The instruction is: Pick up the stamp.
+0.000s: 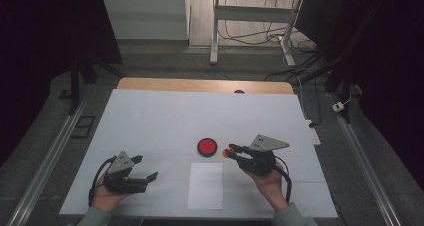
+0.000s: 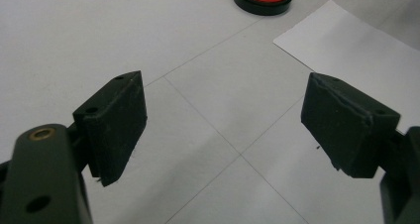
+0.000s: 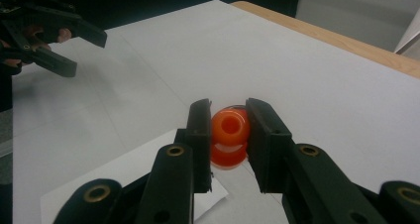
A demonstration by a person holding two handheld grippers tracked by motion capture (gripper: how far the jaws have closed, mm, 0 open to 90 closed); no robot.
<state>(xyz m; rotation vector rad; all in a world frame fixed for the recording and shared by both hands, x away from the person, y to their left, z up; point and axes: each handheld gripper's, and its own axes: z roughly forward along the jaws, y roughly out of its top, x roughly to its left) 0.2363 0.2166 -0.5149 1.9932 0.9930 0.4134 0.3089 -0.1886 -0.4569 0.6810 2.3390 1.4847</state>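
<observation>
A: Right gripper [image 3: 229,135]?
B: Its jaws are pinching an orange spool [image 3: 229,140] tight, lower centre of the right gripper view, just right of the red disc [image 1: 207,147] in the high view.
A: Left gripper [image 2: 223,130]?
B: Its jaws are gaping wide, holding nothing, hovering over the tabletop [image 1: 150,121], lower left in the high view. White sheet [image 1: 206,185] is lying between the hands.

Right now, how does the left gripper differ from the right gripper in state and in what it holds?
The black left gripper has its jaws wide apart with nothing between them; the black right gripper has its jaws closed on a small orange ring-shaped piece. The left one rests apart from the round red pad; the right one reaches close beside it. Both are hand-held over the white table cover.
</observation>
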